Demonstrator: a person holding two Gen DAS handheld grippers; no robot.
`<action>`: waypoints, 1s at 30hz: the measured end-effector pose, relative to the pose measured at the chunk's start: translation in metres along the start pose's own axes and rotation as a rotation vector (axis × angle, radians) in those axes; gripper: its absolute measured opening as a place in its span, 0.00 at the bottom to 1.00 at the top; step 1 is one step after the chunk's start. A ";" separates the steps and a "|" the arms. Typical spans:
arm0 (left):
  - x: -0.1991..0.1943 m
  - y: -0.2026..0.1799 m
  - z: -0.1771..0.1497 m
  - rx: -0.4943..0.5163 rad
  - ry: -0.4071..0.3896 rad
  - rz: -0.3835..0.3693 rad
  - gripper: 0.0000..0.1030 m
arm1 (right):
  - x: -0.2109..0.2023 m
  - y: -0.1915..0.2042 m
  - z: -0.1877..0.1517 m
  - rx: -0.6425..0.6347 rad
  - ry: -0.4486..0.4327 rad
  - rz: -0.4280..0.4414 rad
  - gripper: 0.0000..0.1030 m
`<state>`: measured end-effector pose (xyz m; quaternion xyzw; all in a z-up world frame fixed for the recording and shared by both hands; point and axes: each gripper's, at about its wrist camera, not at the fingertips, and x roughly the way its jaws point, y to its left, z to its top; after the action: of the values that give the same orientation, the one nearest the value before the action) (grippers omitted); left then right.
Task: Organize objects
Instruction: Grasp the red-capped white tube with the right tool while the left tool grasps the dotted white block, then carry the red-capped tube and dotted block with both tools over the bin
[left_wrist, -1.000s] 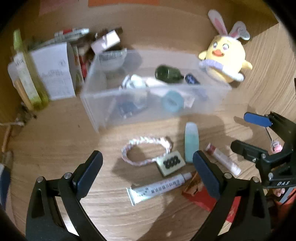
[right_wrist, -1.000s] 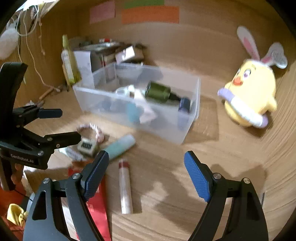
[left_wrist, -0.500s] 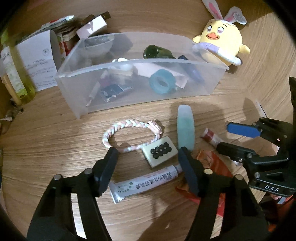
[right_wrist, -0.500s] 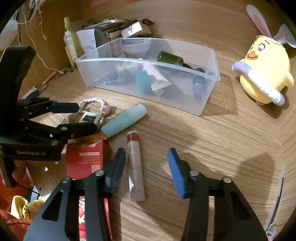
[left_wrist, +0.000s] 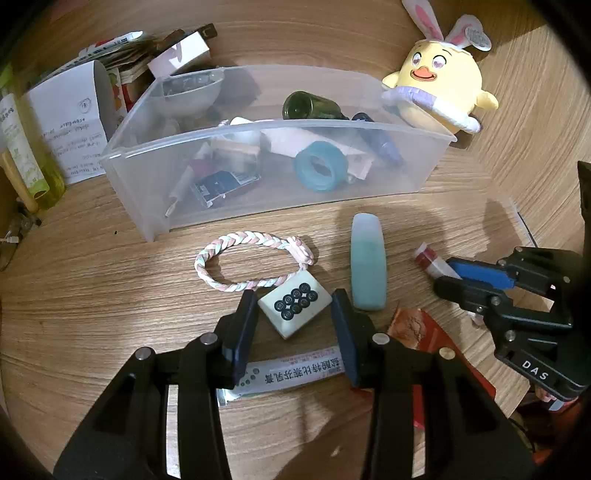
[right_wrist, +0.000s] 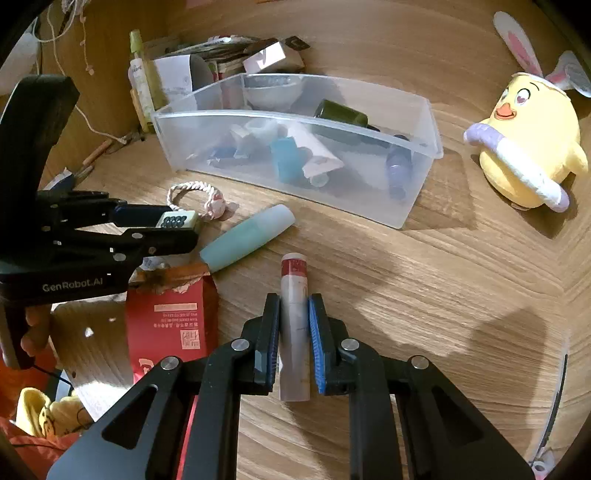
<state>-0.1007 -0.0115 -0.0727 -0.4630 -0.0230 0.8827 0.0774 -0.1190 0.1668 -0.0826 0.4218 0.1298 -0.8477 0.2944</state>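
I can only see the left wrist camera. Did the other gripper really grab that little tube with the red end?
Observer: Yes. In the right wrist view the right gripper is shut on the tube, with a pad pressing on each side.
Child: Is it holding the red part?
Observer: No. The pads grip the greyish-white body. The red end sticks out past the fingertips, pointing toward the clear bin.

Braided loop (left_wrist: 251, 260) before bin (left_wrist: 229, 206), tile (left_wrist: 294, 305) beside it
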 end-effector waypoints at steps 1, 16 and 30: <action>0.000 0.000 0.000 -0.004 -0.001 -0.003 0.40 | -0.001 -0.001 0.000 0.002 -0.003 -0.002 0.14; -0.043 0.005 0.017 -0.043 -0.149 -0.001 0.40 | -0.045 -0.013 0.021 0.054 -0.142 0.002 0.14; -0.082 0.007 0.054 -0.066 -0.317 0.009 0.40 | -0.077 -0.011 0.065 0.037 -0.285 -0.016 0.14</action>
<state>-0.1003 -0.0296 0.0240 -0.3201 -0.0618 0.9439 0.0537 -0.1310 0.1749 0.0184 0.3016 0.0745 -0.9035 0.2953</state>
